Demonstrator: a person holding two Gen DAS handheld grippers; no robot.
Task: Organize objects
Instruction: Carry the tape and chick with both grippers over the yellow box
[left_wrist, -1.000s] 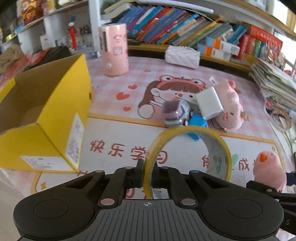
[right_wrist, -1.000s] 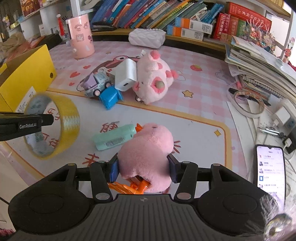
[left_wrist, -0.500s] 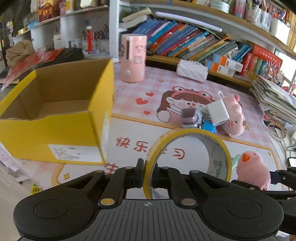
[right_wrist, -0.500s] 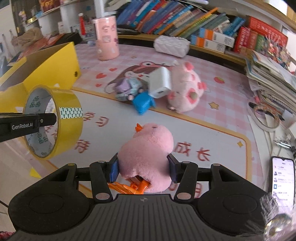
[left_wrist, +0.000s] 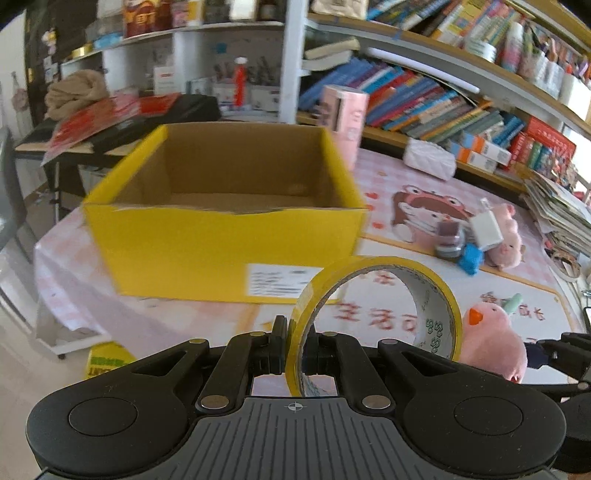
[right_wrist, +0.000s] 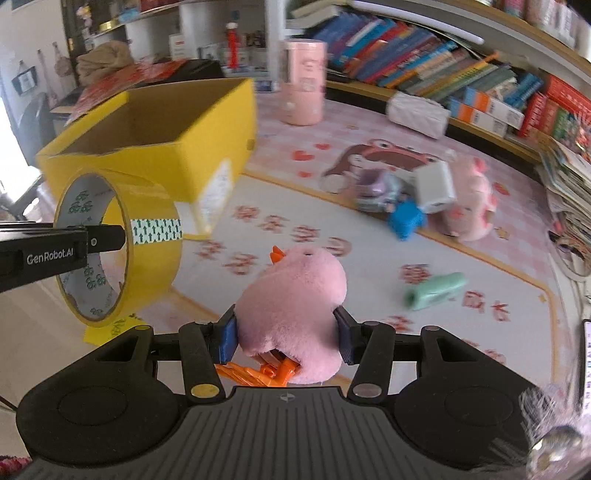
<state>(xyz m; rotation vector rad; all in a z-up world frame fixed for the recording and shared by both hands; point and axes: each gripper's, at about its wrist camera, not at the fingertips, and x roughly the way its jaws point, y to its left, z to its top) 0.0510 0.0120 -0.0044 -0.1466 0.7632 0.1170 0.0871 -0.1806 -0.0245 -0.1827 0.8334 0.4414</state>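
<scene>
Left gripper (left_wrist: 295, 345) clamped on yellow tape roll's (left_wrist: 373, 317) wall; yellow box (left_wrist: 229, 236) open at 11 o'clock. Right gripper (right_wrist: 286, 338) grasping pink plush chick (right_wrist: 295, 306) above the mat (right_wrist: 369, 280).

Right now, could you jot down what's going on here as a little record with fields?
left hand-held gripper: shut on yellow tape roll, held on edge by its wall
right hand-held gripper: shut on pink plush chick
yellow box: open-topped, no contents visible inside
still on the mat: pink pig plush, white charger, blue toy, green tube
</scene>
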